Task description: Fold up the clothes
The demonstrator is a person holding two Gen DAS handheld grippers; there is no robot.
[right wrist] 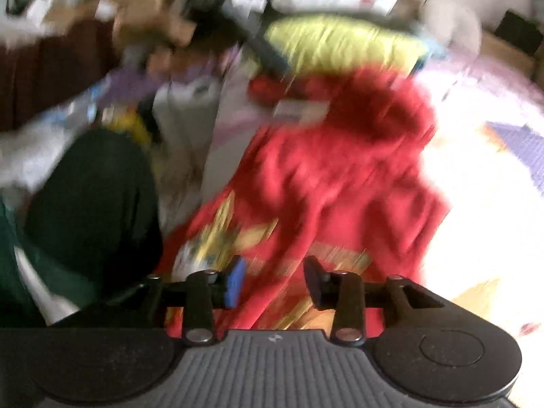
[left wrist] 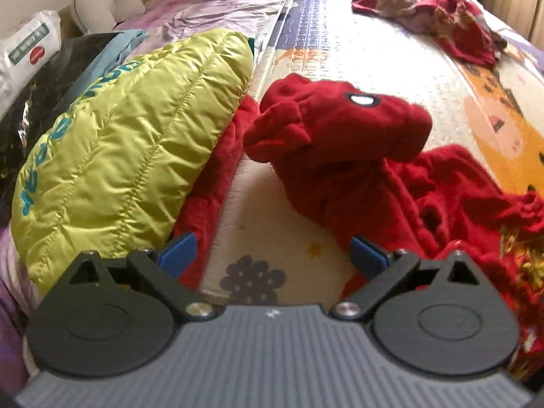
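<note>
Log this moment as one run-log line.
task: fold clothes | left hand-held gripper: open, empty | right hand-held gripper: open over red garment | green jacket: beside

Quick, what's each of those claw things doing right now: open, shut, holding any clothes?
Left gripper: open wide, holding nothing.
Right gripper: open above the red garment, jaws apart; the blurred picture shows no grip.
</note>
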